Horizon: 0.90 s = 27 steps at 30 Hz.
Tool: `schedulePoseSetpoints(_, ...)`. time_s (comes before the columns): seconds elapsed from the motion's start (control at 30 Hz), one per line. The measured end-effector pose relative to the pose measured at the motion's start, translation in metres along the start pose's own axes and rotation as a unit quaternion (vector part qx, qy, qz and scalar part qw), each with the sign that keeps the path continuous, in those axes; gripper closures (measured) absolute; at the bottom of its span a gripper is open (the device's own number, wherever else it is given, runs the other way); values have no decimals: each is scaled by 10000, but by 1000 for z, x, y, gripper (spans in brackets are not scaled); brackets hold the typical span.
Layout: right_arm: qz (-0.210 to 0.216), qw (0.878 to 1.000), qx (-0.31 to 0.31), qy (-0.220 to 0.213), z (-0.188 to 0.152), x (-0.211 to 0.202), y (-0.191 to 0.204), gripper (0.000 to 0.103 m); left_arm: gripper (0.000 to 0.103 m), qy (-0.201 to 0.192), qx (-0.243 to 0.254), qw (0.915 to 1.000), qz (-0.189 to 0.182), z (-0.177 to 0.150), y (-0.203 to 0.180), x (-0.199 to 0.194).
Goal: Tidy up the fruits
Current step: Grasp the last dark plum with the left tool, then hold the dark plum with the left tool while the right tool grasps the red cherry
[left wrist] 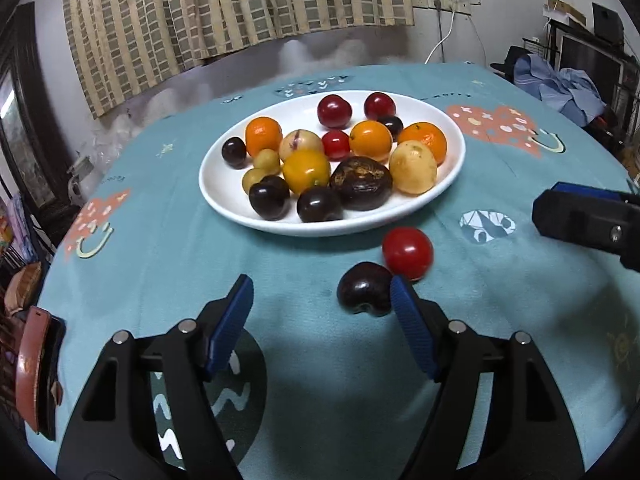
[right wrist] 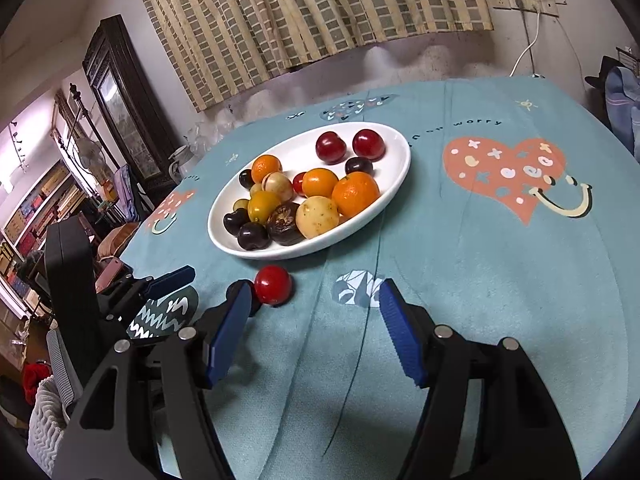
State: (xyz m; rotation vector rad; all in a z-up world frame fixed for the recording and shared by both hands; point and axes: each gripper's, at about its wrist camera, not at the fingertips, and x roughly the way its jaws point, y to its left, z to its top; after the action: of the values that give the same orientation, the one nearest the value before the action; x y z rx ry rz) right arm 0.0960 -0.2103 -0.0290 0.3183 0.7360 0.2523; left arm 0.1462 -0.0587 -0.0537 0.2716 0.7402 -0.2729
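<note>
Round table (left wrist: 168,264), covered by a teal cloth (right wrist: 500,280) printed with coral hearts, smiley faces and small patches. White oval plate (left wrist: 224,196) sits on the cloth near mid-table, piled with fruit. Two loose fruits lie directly on the cloth just off the plate's near rim: a red tomato (left wrist: 407,253) closest to the plate but not touching it, and a dark plum (left wrist: 362,294) just behind the tomato on the side away from the plate, looks to be touching it. In the right wrist view the plum is mostly hidden. Nothing else identifiable resting on the cloth around the plate.
</note>
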Motion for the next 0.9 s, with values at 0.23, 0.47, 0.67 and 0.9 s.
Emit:
schedulePoseSetpoints(0.23, -41, 9999, -103, 36, -2, 4, 4, 36, 37, 327, 195, 9986, -353, 5, -13, 16)
schedulePoseSetpoints(0.47, -117, 9996, -273, 13, -3, 4, 7, 36, 71, 203, 116, 9992, -329, 5, -11, 10)
schedulePoseSetpoints(0.67, -433, 9940, -951, 323, -5, 26, 28, 37, 71, -20, -574, 9974, 439, 9, 34, -13)
schedulePoseSetpoints(0.9, -490, 9826, -1667, 652, 1, 66, 64, 47, 71, -255, -1103, 9923, 495, 15, 62, -30)
